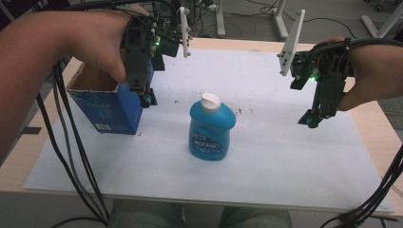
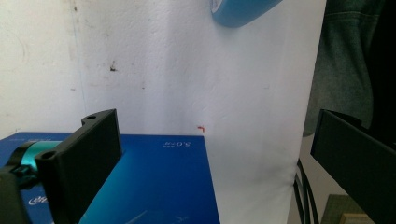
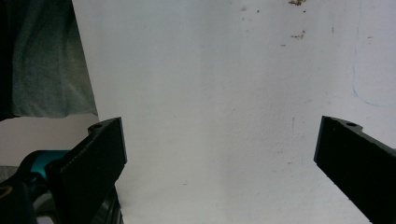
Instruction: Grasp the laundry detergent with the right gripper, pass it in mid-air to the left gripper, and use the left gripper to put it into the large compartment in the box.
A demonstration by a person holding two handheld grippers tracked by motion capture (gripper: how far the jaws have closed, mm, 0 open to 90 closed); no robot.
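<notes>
Here the blue plastic bottle with a white cap [image 1: 212,128] is placed upright near the middle of the white paper sheet [image 1: 285,156], closest to the person, probably so that either gripper can reach it. Behind it and to the left, the open blue cardboard box [image 1: 110,107] is set with its mouth upward, seemingly to receive the bottle. The left gripper [image 1: 148,99] is held just over the box's right edge, jaws spread wide with nothing between them, as seen in the left gripper view. The right gripper [image 1: 310,119] is kept well apart from the bottle, above bare paper, also wide and empty. The inside of the box is hidden by the left hand [image 1: 102,42], and the bottle's label cannot be read.
</notes>
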